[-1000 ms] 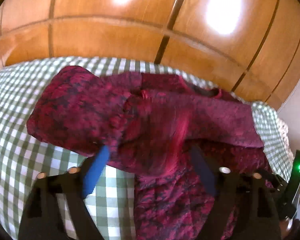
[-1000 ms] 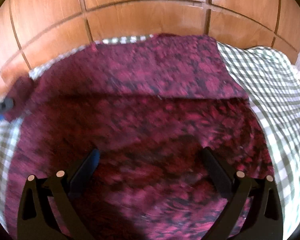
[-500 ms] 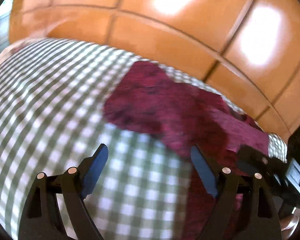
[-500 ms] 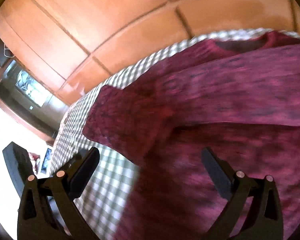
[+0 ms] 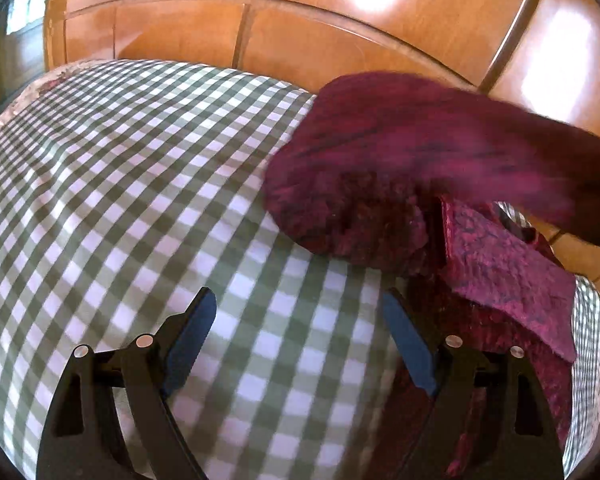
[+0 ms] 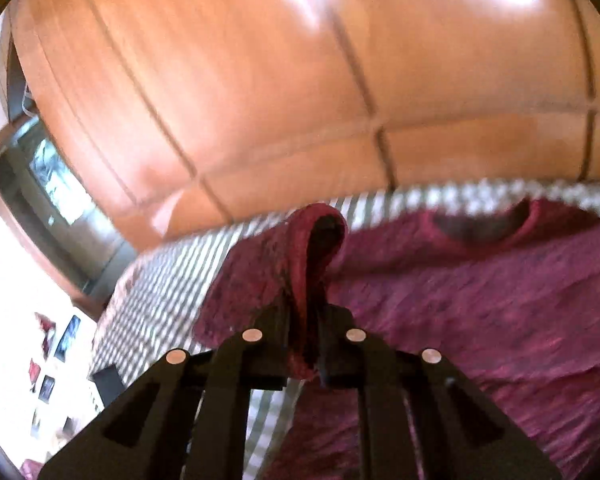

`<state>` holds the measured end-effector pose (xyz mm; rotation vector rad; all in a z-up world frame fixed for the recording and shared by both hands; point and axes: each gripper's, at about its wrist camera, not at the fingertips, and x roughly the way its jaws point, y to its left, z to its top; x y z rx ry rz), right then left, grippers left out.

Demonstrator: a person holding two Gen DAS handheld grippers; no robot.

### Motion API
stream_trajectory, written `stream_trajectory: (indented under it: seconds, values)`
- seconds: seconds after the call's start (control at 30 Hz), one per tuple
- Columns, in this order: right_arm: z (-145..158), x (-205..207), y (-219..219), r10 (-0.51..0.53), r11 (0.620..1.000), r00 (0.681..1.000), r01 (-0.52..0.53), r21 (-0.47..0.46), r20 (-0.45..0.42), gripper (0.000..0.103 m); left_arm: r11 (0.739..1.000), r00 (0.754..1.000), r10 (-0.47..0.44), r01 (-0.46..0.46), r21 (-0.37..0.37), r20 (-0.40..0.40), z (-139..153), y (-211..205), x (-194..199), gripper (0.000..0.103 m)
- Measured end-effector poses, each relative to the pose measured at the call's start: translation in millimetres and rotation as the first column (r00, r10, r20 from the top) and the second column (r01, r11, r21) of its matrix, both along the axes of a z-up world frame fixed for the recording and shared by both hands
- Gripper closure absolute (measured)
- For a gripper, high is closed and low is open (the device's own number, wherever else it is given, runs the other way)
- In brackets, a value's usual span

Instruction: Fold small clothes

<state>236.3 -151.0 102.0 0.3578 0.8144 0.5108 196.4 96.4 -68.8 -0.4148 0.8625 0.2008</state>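
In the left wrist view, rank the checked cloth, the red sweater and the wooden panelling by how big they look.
1. Checked cloth, filling most of the frame.
2. Wooden panelling and red sweater look about alike; the sweater's lifted part is near the camera and blurred, so I would not rank them.

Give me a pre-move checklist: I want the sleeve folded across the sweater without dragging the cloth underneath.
1. Right gripper clamped on the sleeve: ok; its jaws have just been closing and the fabric is pinched between them.
2. Sleeve raised off the checked cloth: ok, it arches upward.
3. Left gripper free: ok, open over bare cloth.
4. Sweater body lying flat: ok, neckline toward the wooden panels.
5. Checked cloth caught in the grip: cannot tell.
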Motion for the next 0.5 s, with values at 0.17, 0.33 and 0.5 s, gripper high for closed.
stream_trajectory:
  seconds: [0.17, 0.33, 0.5]
  values:
    - [10.0, 2.0, -62.5, -0.122, 0.992, 0.992, 0.122, -0.009, 0.043, 0.094, 1.000, 1.000, -0.004, 0.004, 0.024, -0.025, 1.5, -24.5, 30.6, 0.019]
    - [5.0, 2.6, -119.5, -0.236, 0.971, 0.970, 0.238, -0.019, 0.054, 0.094, 0.996, 0.998, -0.013, 0.018, 0.087, -0.066, -6.0, -45.9, 55.7, 0.019]
    - [-30.5, 3.8, -179.8, -0.372, 0.920, 0.928, 0.370, -0.131, 0.013, 0.094, 0.997, 0.991, 0.026, -0.016, 0.080, -0.128, -22.9, -42.7, 69.6, 0.016]
